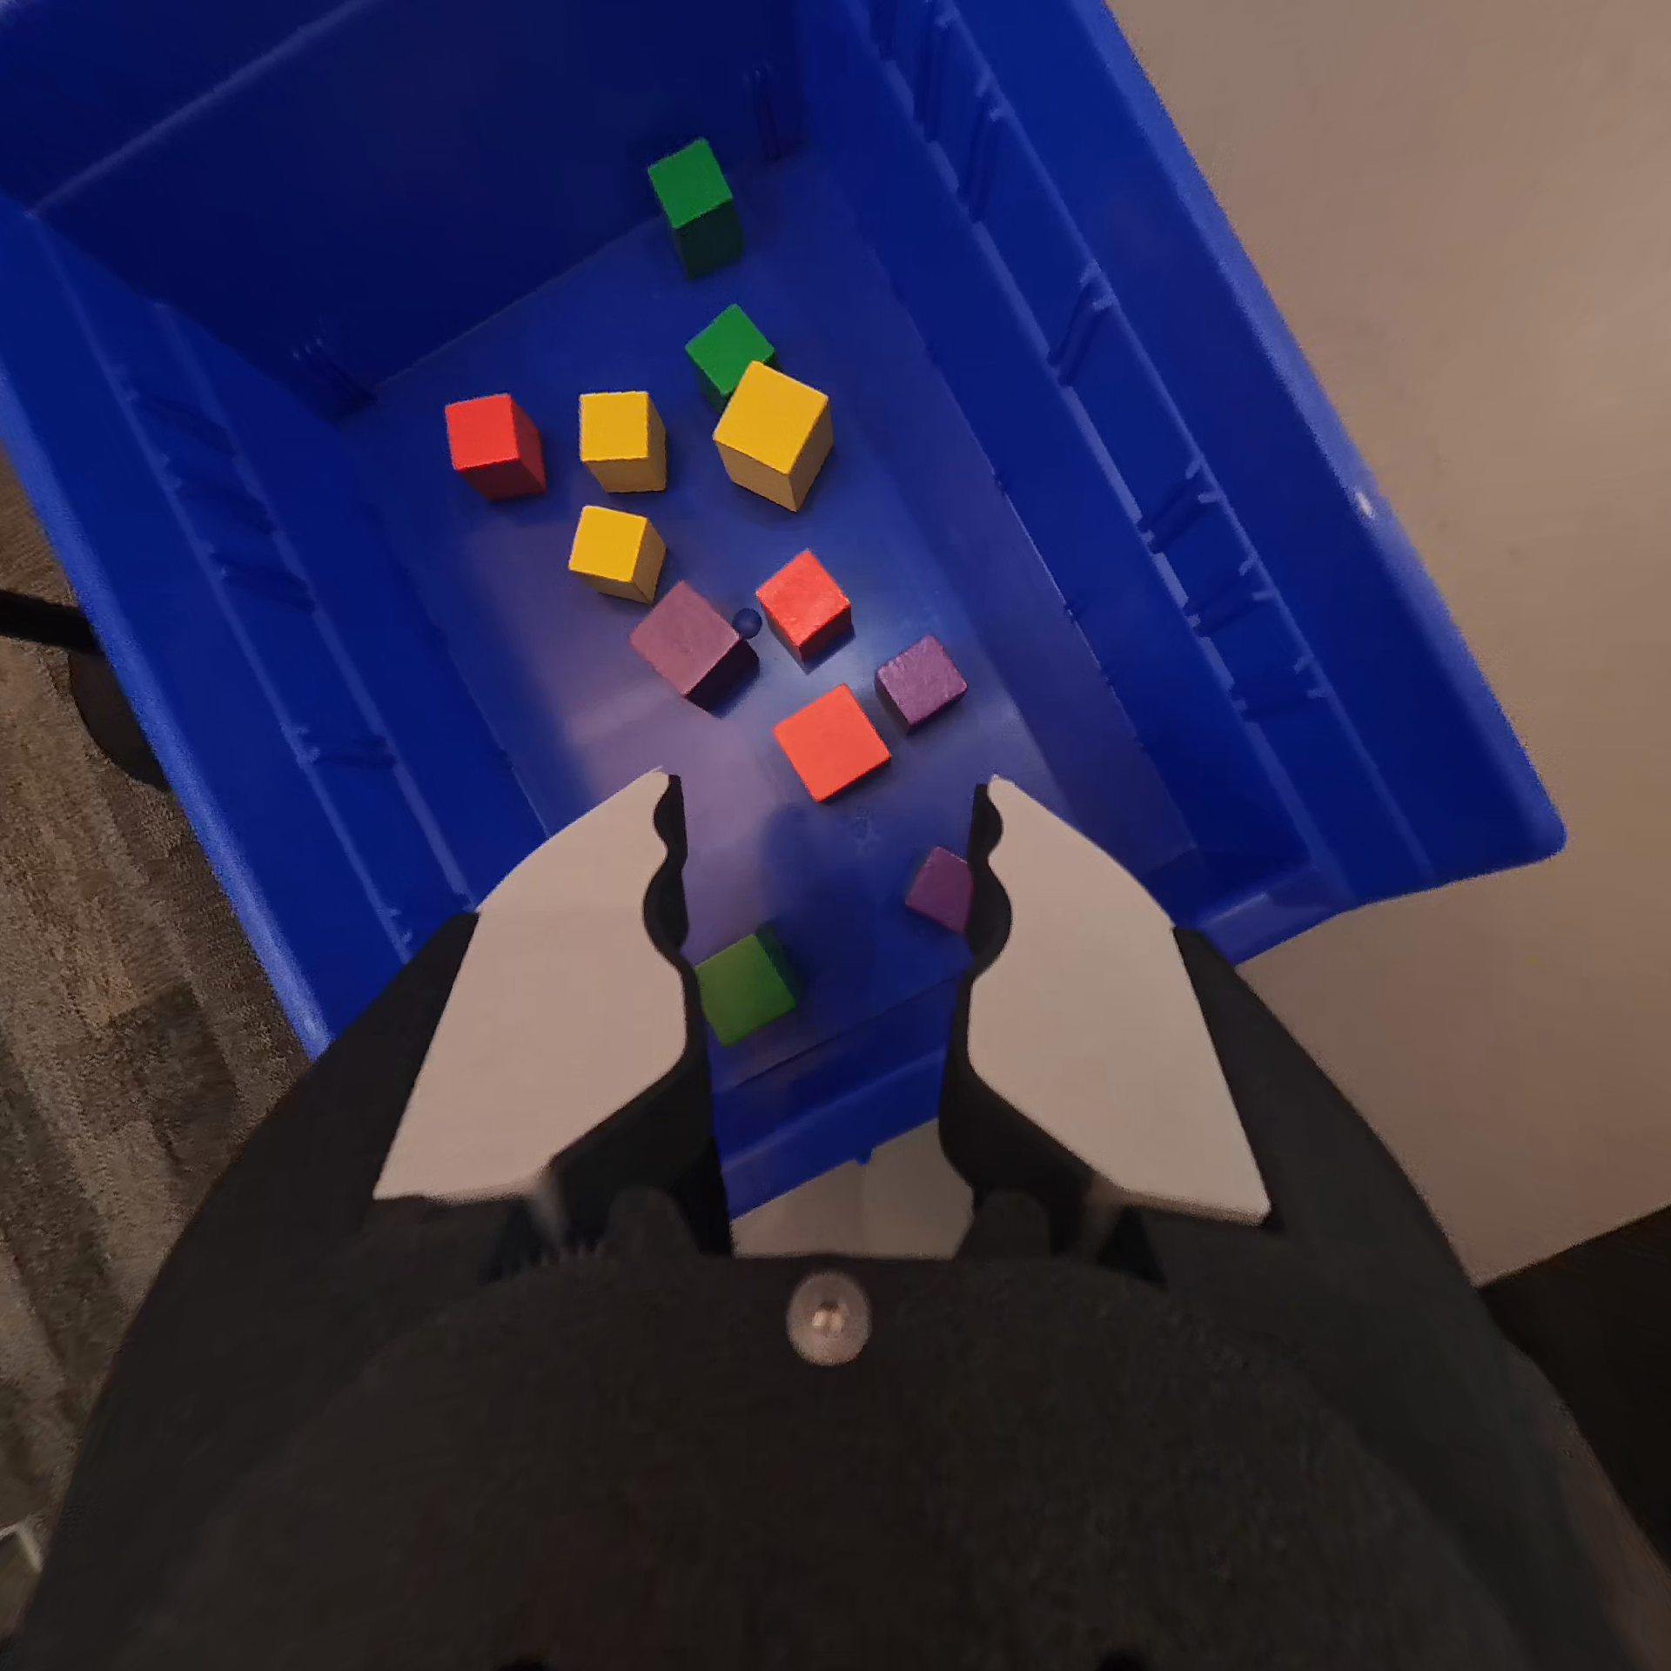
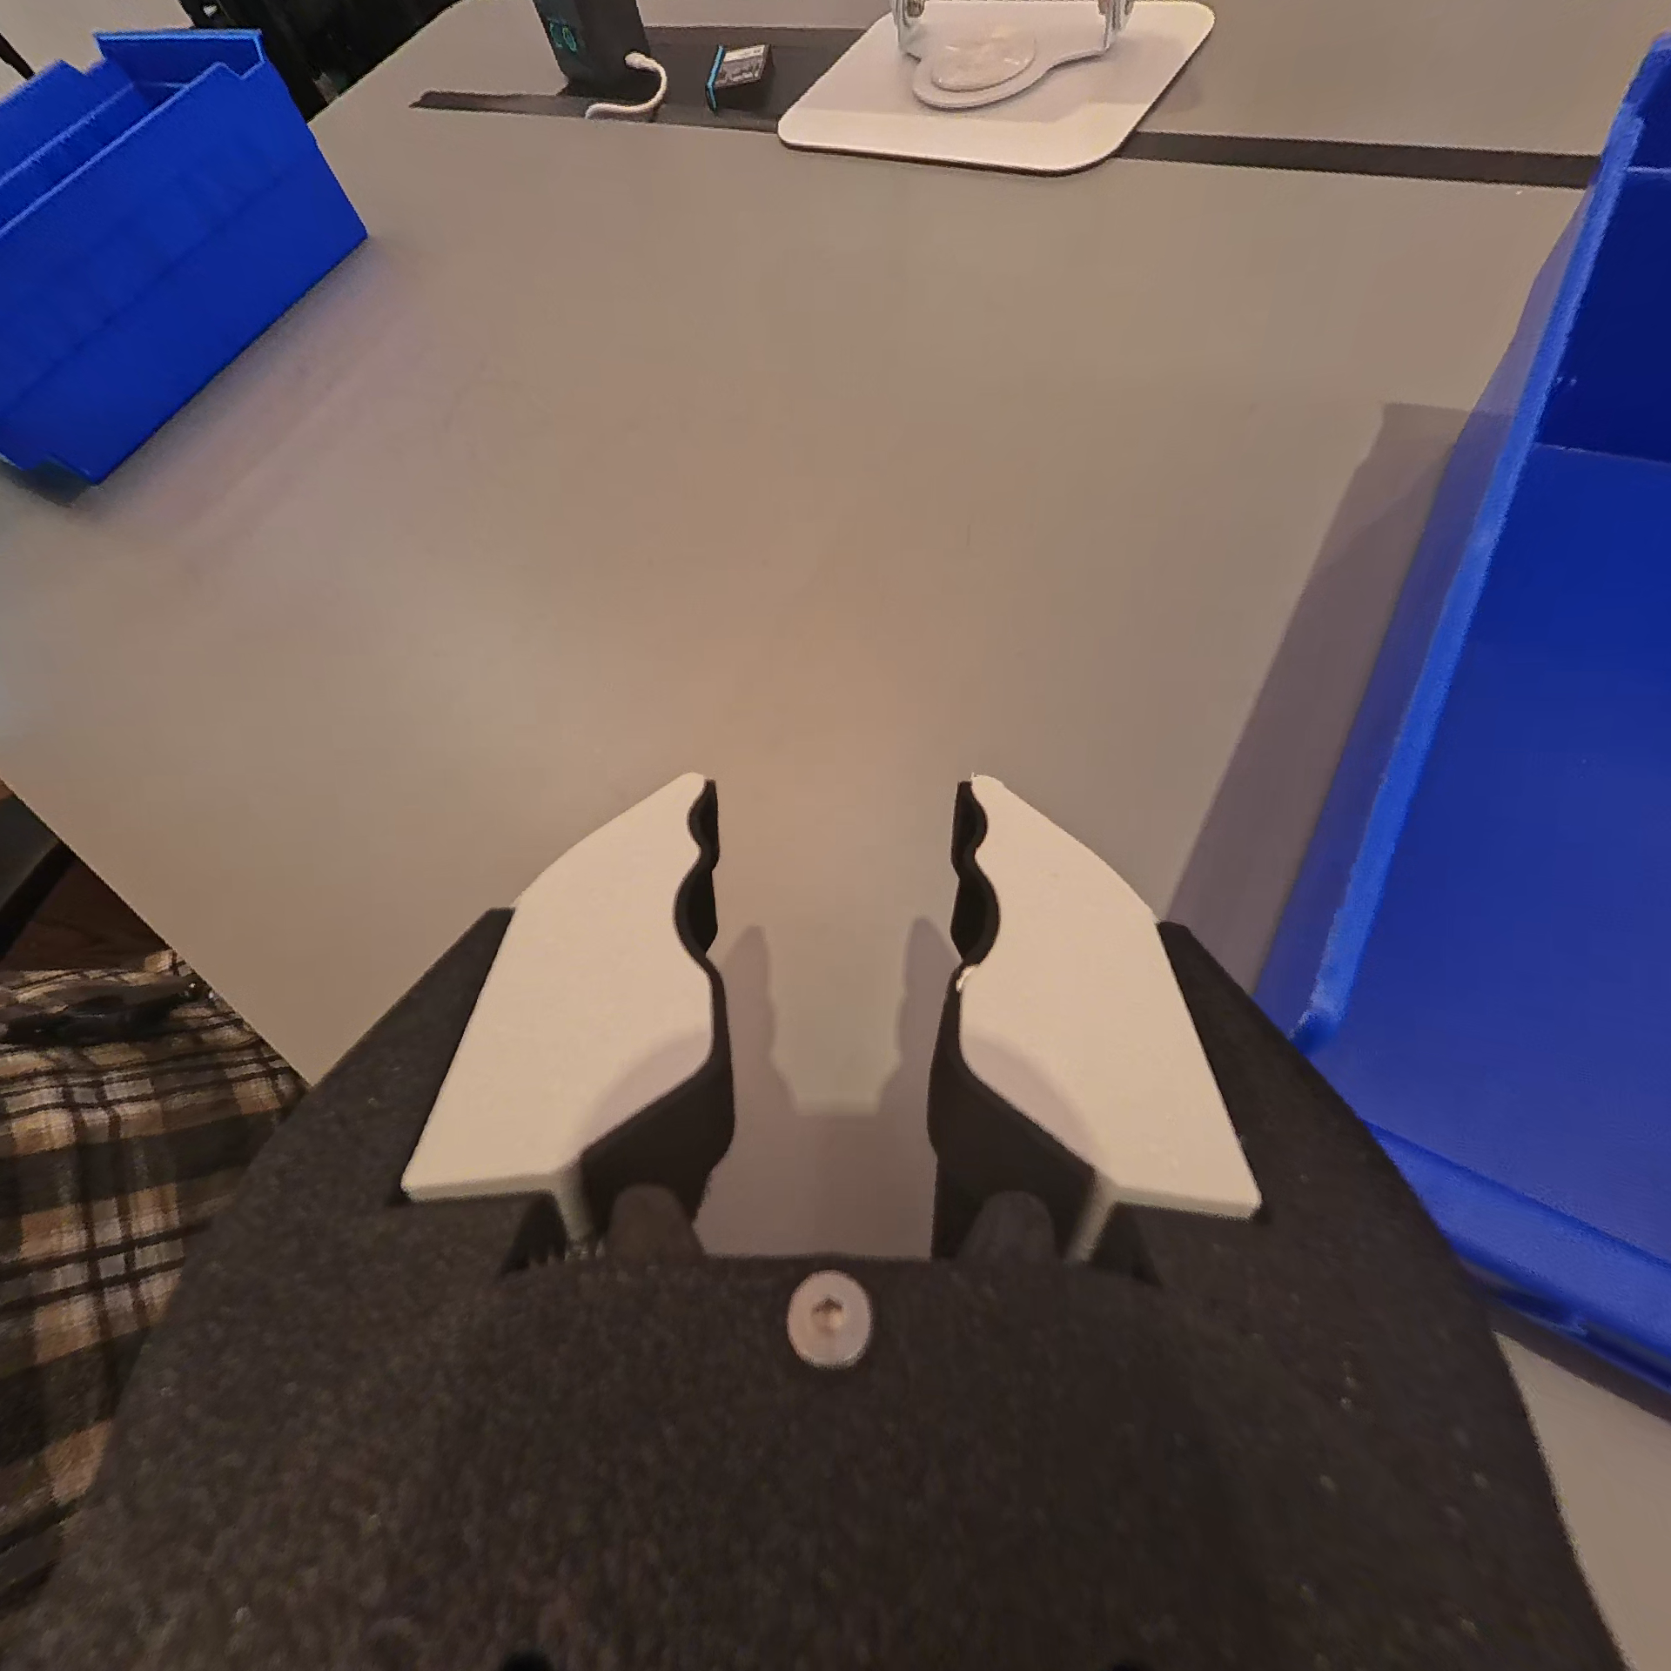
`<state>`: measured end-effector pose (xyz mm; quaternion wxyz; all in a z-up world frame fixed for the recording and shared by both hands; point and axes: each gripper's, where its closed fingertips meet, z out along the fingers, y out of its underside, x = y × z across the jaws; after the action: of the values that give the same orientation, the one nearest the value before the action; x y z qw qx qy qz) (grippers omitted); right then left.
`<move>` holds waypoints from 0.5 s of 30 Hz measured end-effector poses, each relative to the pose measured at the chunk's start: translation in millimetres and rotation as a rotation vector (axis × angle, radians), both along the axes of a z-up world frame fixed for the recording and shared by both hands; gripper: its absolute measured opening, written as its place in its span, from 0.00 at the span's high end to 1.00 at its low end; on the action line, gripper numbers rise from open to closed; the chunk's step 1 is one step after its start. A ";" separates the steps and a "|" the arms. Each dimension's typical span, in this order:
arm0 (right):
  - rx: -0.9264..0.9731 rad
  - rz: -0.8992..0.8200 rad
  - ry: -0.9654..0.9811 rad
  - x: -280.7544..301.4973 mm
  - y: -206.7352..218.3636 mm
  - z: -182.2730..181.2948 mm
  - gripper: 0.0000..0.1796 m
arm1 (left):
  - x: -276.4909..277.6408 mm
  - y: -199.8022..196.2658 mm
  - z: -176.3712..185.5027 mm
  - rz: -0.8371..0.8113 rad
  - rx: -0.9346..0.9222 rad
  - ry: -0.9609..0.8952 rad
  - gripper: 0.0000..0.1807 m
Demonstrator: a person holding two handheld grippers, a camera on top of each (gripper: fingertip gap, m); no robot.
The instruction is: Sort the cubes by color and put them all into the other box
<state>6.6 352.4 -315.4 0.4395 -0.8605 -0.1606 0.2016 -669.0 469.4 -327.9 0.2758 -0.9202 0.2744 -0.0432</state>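
Left tool [image 1: 825,796] is hovering wide open and empty over the blue box [image 1: 1130,470] of mixed cubes, the green cube [image 1: 746,981] lying lower centre of the frame, just below and between its fingers, so I'm judging this hand nearer. Right tool [image 2: 834,796] is idling open and empty over the bare desk [image 2: 723,452], with the other box [image 2: 1537,723] sitting at the right edge.

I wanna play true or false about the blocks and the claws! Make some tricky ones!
1. The left claw is holding a green cube. False: it is open and empty above the blue box.
2. Three yellow cubes lie in that box. True.
3. The right claw is open over bare table. True.
4. All cubes in the box are red. False: there are red, yellow, green and purple ones.
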 end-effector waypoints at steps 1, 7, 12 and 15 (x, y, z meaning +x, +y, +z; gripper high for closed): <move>-0.003 0.000 0.001 0.2 0.4 -0.1 0.72 | 2.3 -1.0 -1.5 -0.030 -0.017 0.010 0.66; 0.002 0.008 -0.018 -5.4 3.5 6.4 0.72 | 2.1 0.8 -16.6 -0.123 -0.130 0.093 0.64; -0.003 0.012 -0.035 -10.7 4.9 8.6 0.72 | -4.5 8.9 -31.7 -0.081 -0.197 0.097 0.65; -0.009 0.016 -0.042 -13.2 6.0 8.1 0.72 | -9.1 12.8 -40.2 0.001 -0.209 0.108 0.66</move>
<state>-6.6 358.3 -307.3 0.4307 -0.8652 -0.1757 0.1874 -678.1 482.2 -368.0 0.1630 -0.9451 0.2823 -0.0217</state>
